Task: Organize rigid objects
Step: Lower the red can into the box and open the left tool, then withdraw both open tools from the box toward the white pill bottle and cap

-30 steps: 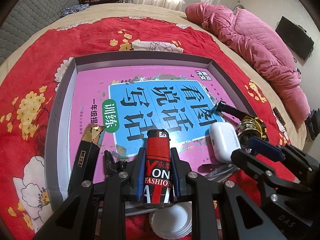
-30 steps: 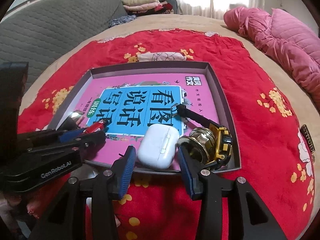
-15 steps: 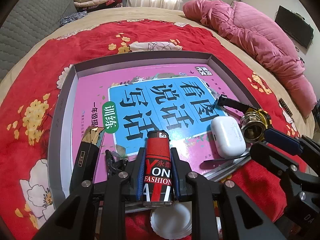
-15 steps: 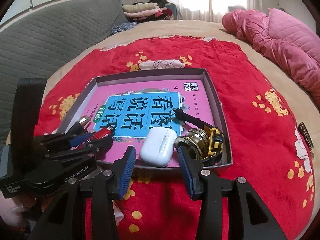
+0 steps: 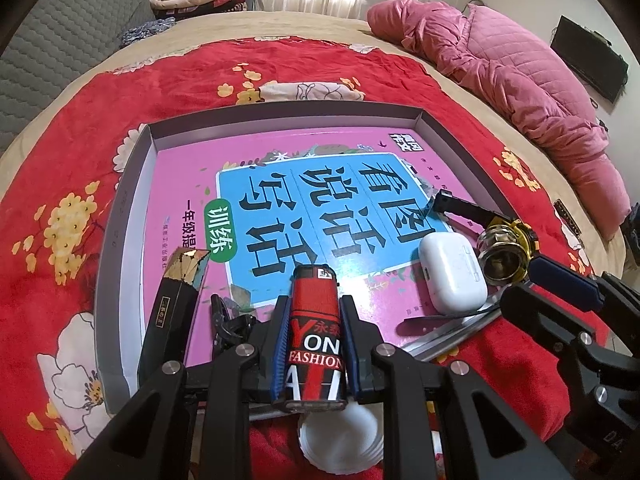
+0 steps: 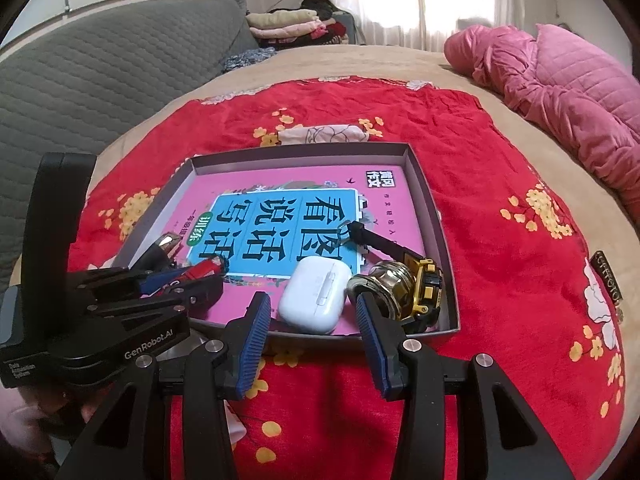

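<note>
Lighter gripped at near edge of tray; earbud case lying free

Tray [image 5: 132,216]: grey, shallow, square, lying on the red floral blanket [image 5: 280,64] that covers the bed. You hold both grippers over its near edge.

Book [image 5: 340,152]: pink cover with a blue panel of large characters, lying flat and filling most of the tray floor.

Lighter [image 5: 316,320]: red and black, lettered "FASHION". Your left gripper [image 5: 314,344] is closed on it, the blue pads pressing both long sides, its black cap pointing away from you over the book's near edge.

Black slim box [image 5: 176,304]: gold-tipped, lying at the tray's near left, just left of the left gripper.

Earbud case [image 6: 314,296]: white, rounded, resting on the book at the tray's near right. Your right gripper [image 6: 312,312] stands with its fingers apart, one on each side of the case's near end, and neither pad touches it.

Brass knob [image 6: 384,284]: round, shiny, just right of the earbud case, close against the right finger.

Yellow-and-black object [image 6: 428,284]: sits directly behind the knob in the tray's near right corner; a black strap [image 6: 376,240] runs from it toward the book's centre. What it is cannot be made out.

White round lid-like thing [image 5: 340,440]: lies on the blanket below the left gripper, outside the tray.

Pink quilt [image 5: 500,64]: bunched at the far right of the bed.
</note>
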The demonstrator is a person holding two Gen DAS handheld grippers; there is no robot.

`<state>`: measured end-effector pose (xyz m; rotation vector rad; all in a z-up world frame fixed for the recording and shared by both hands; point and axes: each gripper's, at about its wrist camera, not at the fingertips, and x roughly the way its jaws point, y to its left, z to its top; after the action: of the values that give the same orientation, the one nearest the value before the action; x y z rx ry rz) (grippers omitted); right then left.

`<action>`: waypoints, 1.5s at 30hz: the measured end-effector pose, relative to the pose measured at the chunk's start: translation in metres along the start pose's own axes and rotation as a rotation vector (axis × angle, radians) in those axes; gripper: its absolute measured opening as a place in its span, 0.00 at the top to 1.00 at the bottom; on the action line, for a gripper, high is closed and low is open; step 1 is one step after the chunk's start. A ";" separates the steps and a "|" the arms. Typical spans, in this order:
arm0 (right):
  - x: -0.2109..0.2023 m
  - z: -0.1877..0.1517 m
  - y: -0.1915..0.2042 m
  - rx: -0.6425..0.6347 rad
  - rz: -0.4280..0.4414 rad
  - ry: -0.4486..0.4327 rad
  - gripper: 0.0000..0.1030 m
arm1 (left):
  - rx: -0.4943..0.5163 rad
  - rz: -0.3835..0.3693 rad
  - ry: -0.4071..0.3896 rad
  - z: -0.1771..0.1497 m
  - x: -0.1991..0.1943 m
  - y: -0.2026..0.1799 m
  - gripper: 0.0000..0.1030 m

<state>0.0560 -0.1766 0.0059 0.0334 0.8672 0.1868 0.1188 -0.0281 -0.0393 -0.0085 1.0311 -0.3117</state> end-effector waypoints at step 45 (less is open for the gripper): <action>-0.039 -0.004 -0.008 0.009 -0.001 -0.067 0.37 | 0.016 0.002 -0.074 -0.024 -0.049 0.000 0.76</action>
<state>0.0295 -0.1920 0.0318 0.0474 0.8017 0.1801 0.0756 -0.0116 -0.0102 -0.0042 0.9549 -0.3153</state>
